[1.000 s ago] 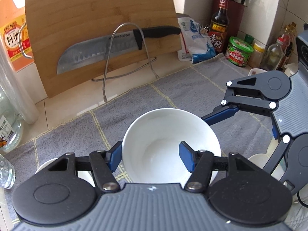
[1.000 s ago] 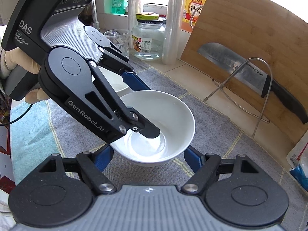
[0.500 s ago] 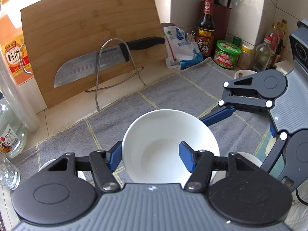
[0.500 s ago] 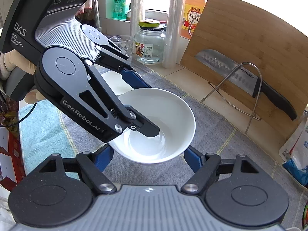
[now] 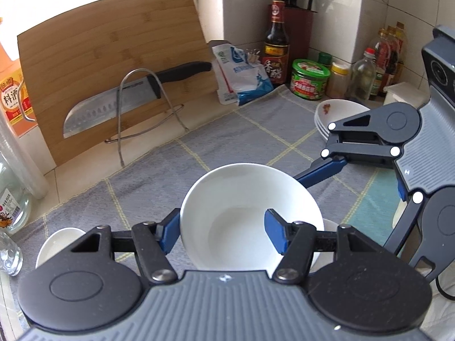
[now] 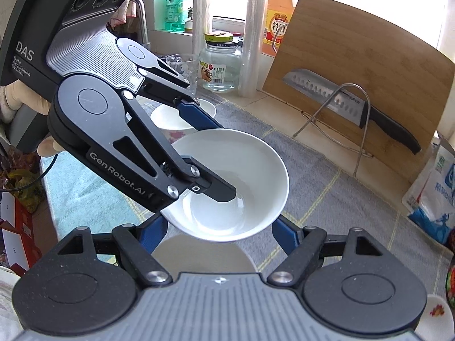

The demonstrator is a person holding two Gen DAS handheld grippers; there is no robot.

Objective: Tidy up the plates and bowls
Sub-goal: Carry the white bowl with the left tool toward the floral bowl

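Plain glossy white bowl (image 5: 250, 199), rim pinched by left hand-held gripper (image 5: 221, 234), right hand-held gripper (image 6: 219, 231) spread wide

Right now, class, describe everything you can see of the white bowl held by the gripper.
The white bowl is plain, glossy, ceramic-looking, round and empty. It sits slightly tilted above the grey checked cloth. The left gripper clamps its rim, one finger inside, one outside. The right gripper is open beneath it.
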